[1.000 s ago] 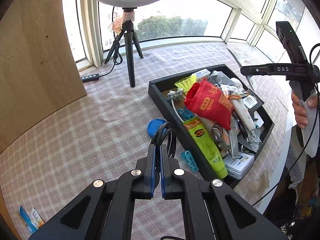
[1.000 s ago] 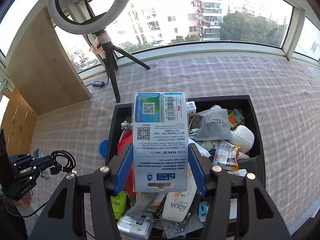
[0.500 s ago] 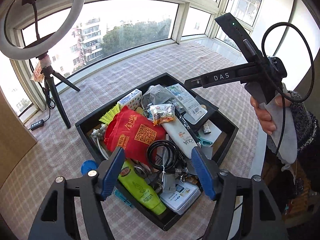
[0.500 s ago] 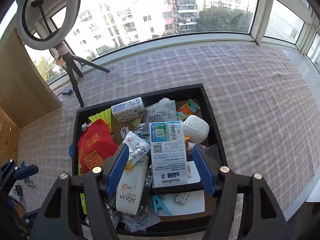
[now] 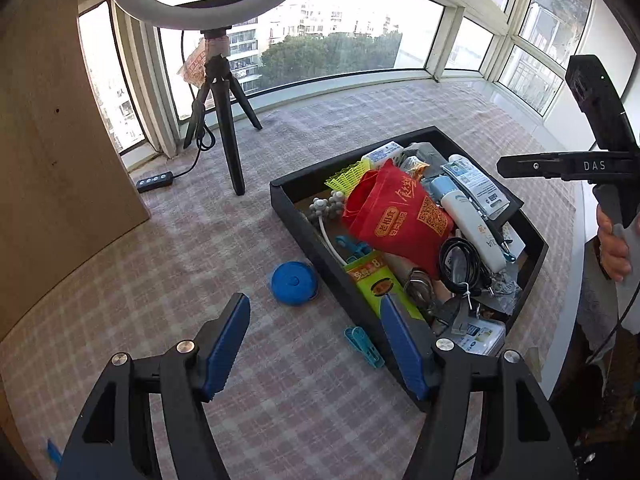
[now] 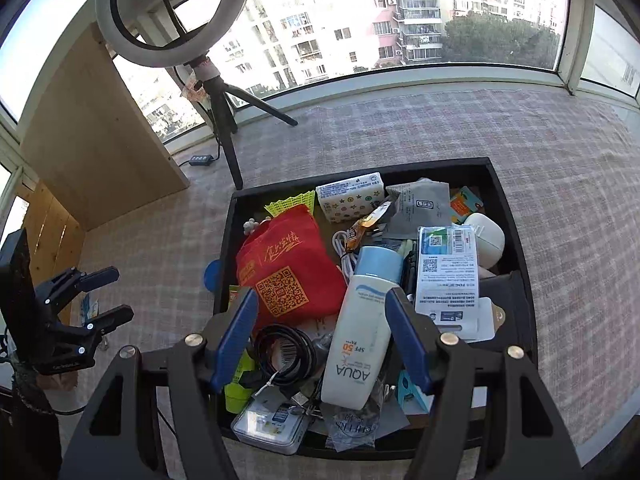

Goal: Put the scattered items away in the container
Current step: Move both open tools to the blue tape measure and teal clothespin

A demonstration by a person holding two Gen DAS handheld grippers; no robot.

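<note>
I am between deliveries: both loads lie in the black tray point(image 5: 320, 236), the coiled cable point(image 5: 460, 264) near its front end and the white barcode pack point(image 6: 448, 276) along its right side. The left gripper point(image 5: 316, 340) and the right gripper point(image 6: 320, 332) have each just been opening; both sets of jaws now stand wide apart with nothing between the pads.

Remaining outside the tray: a blue round case point(image 5: 294, 283) just beside its left wall, and a teal clip point(image 5: 363, 346) touching or nearly touching that wall (I cannot tell which).

Next move, as I judge it: lower the left gripper over the blue round case, close across it, lift above the rim.

Clearances: left of the tray the checked cloth point(image 5: 160, 280) is bare. The wall crowds the clip. The tray is heaped, so I would release high.
</note>
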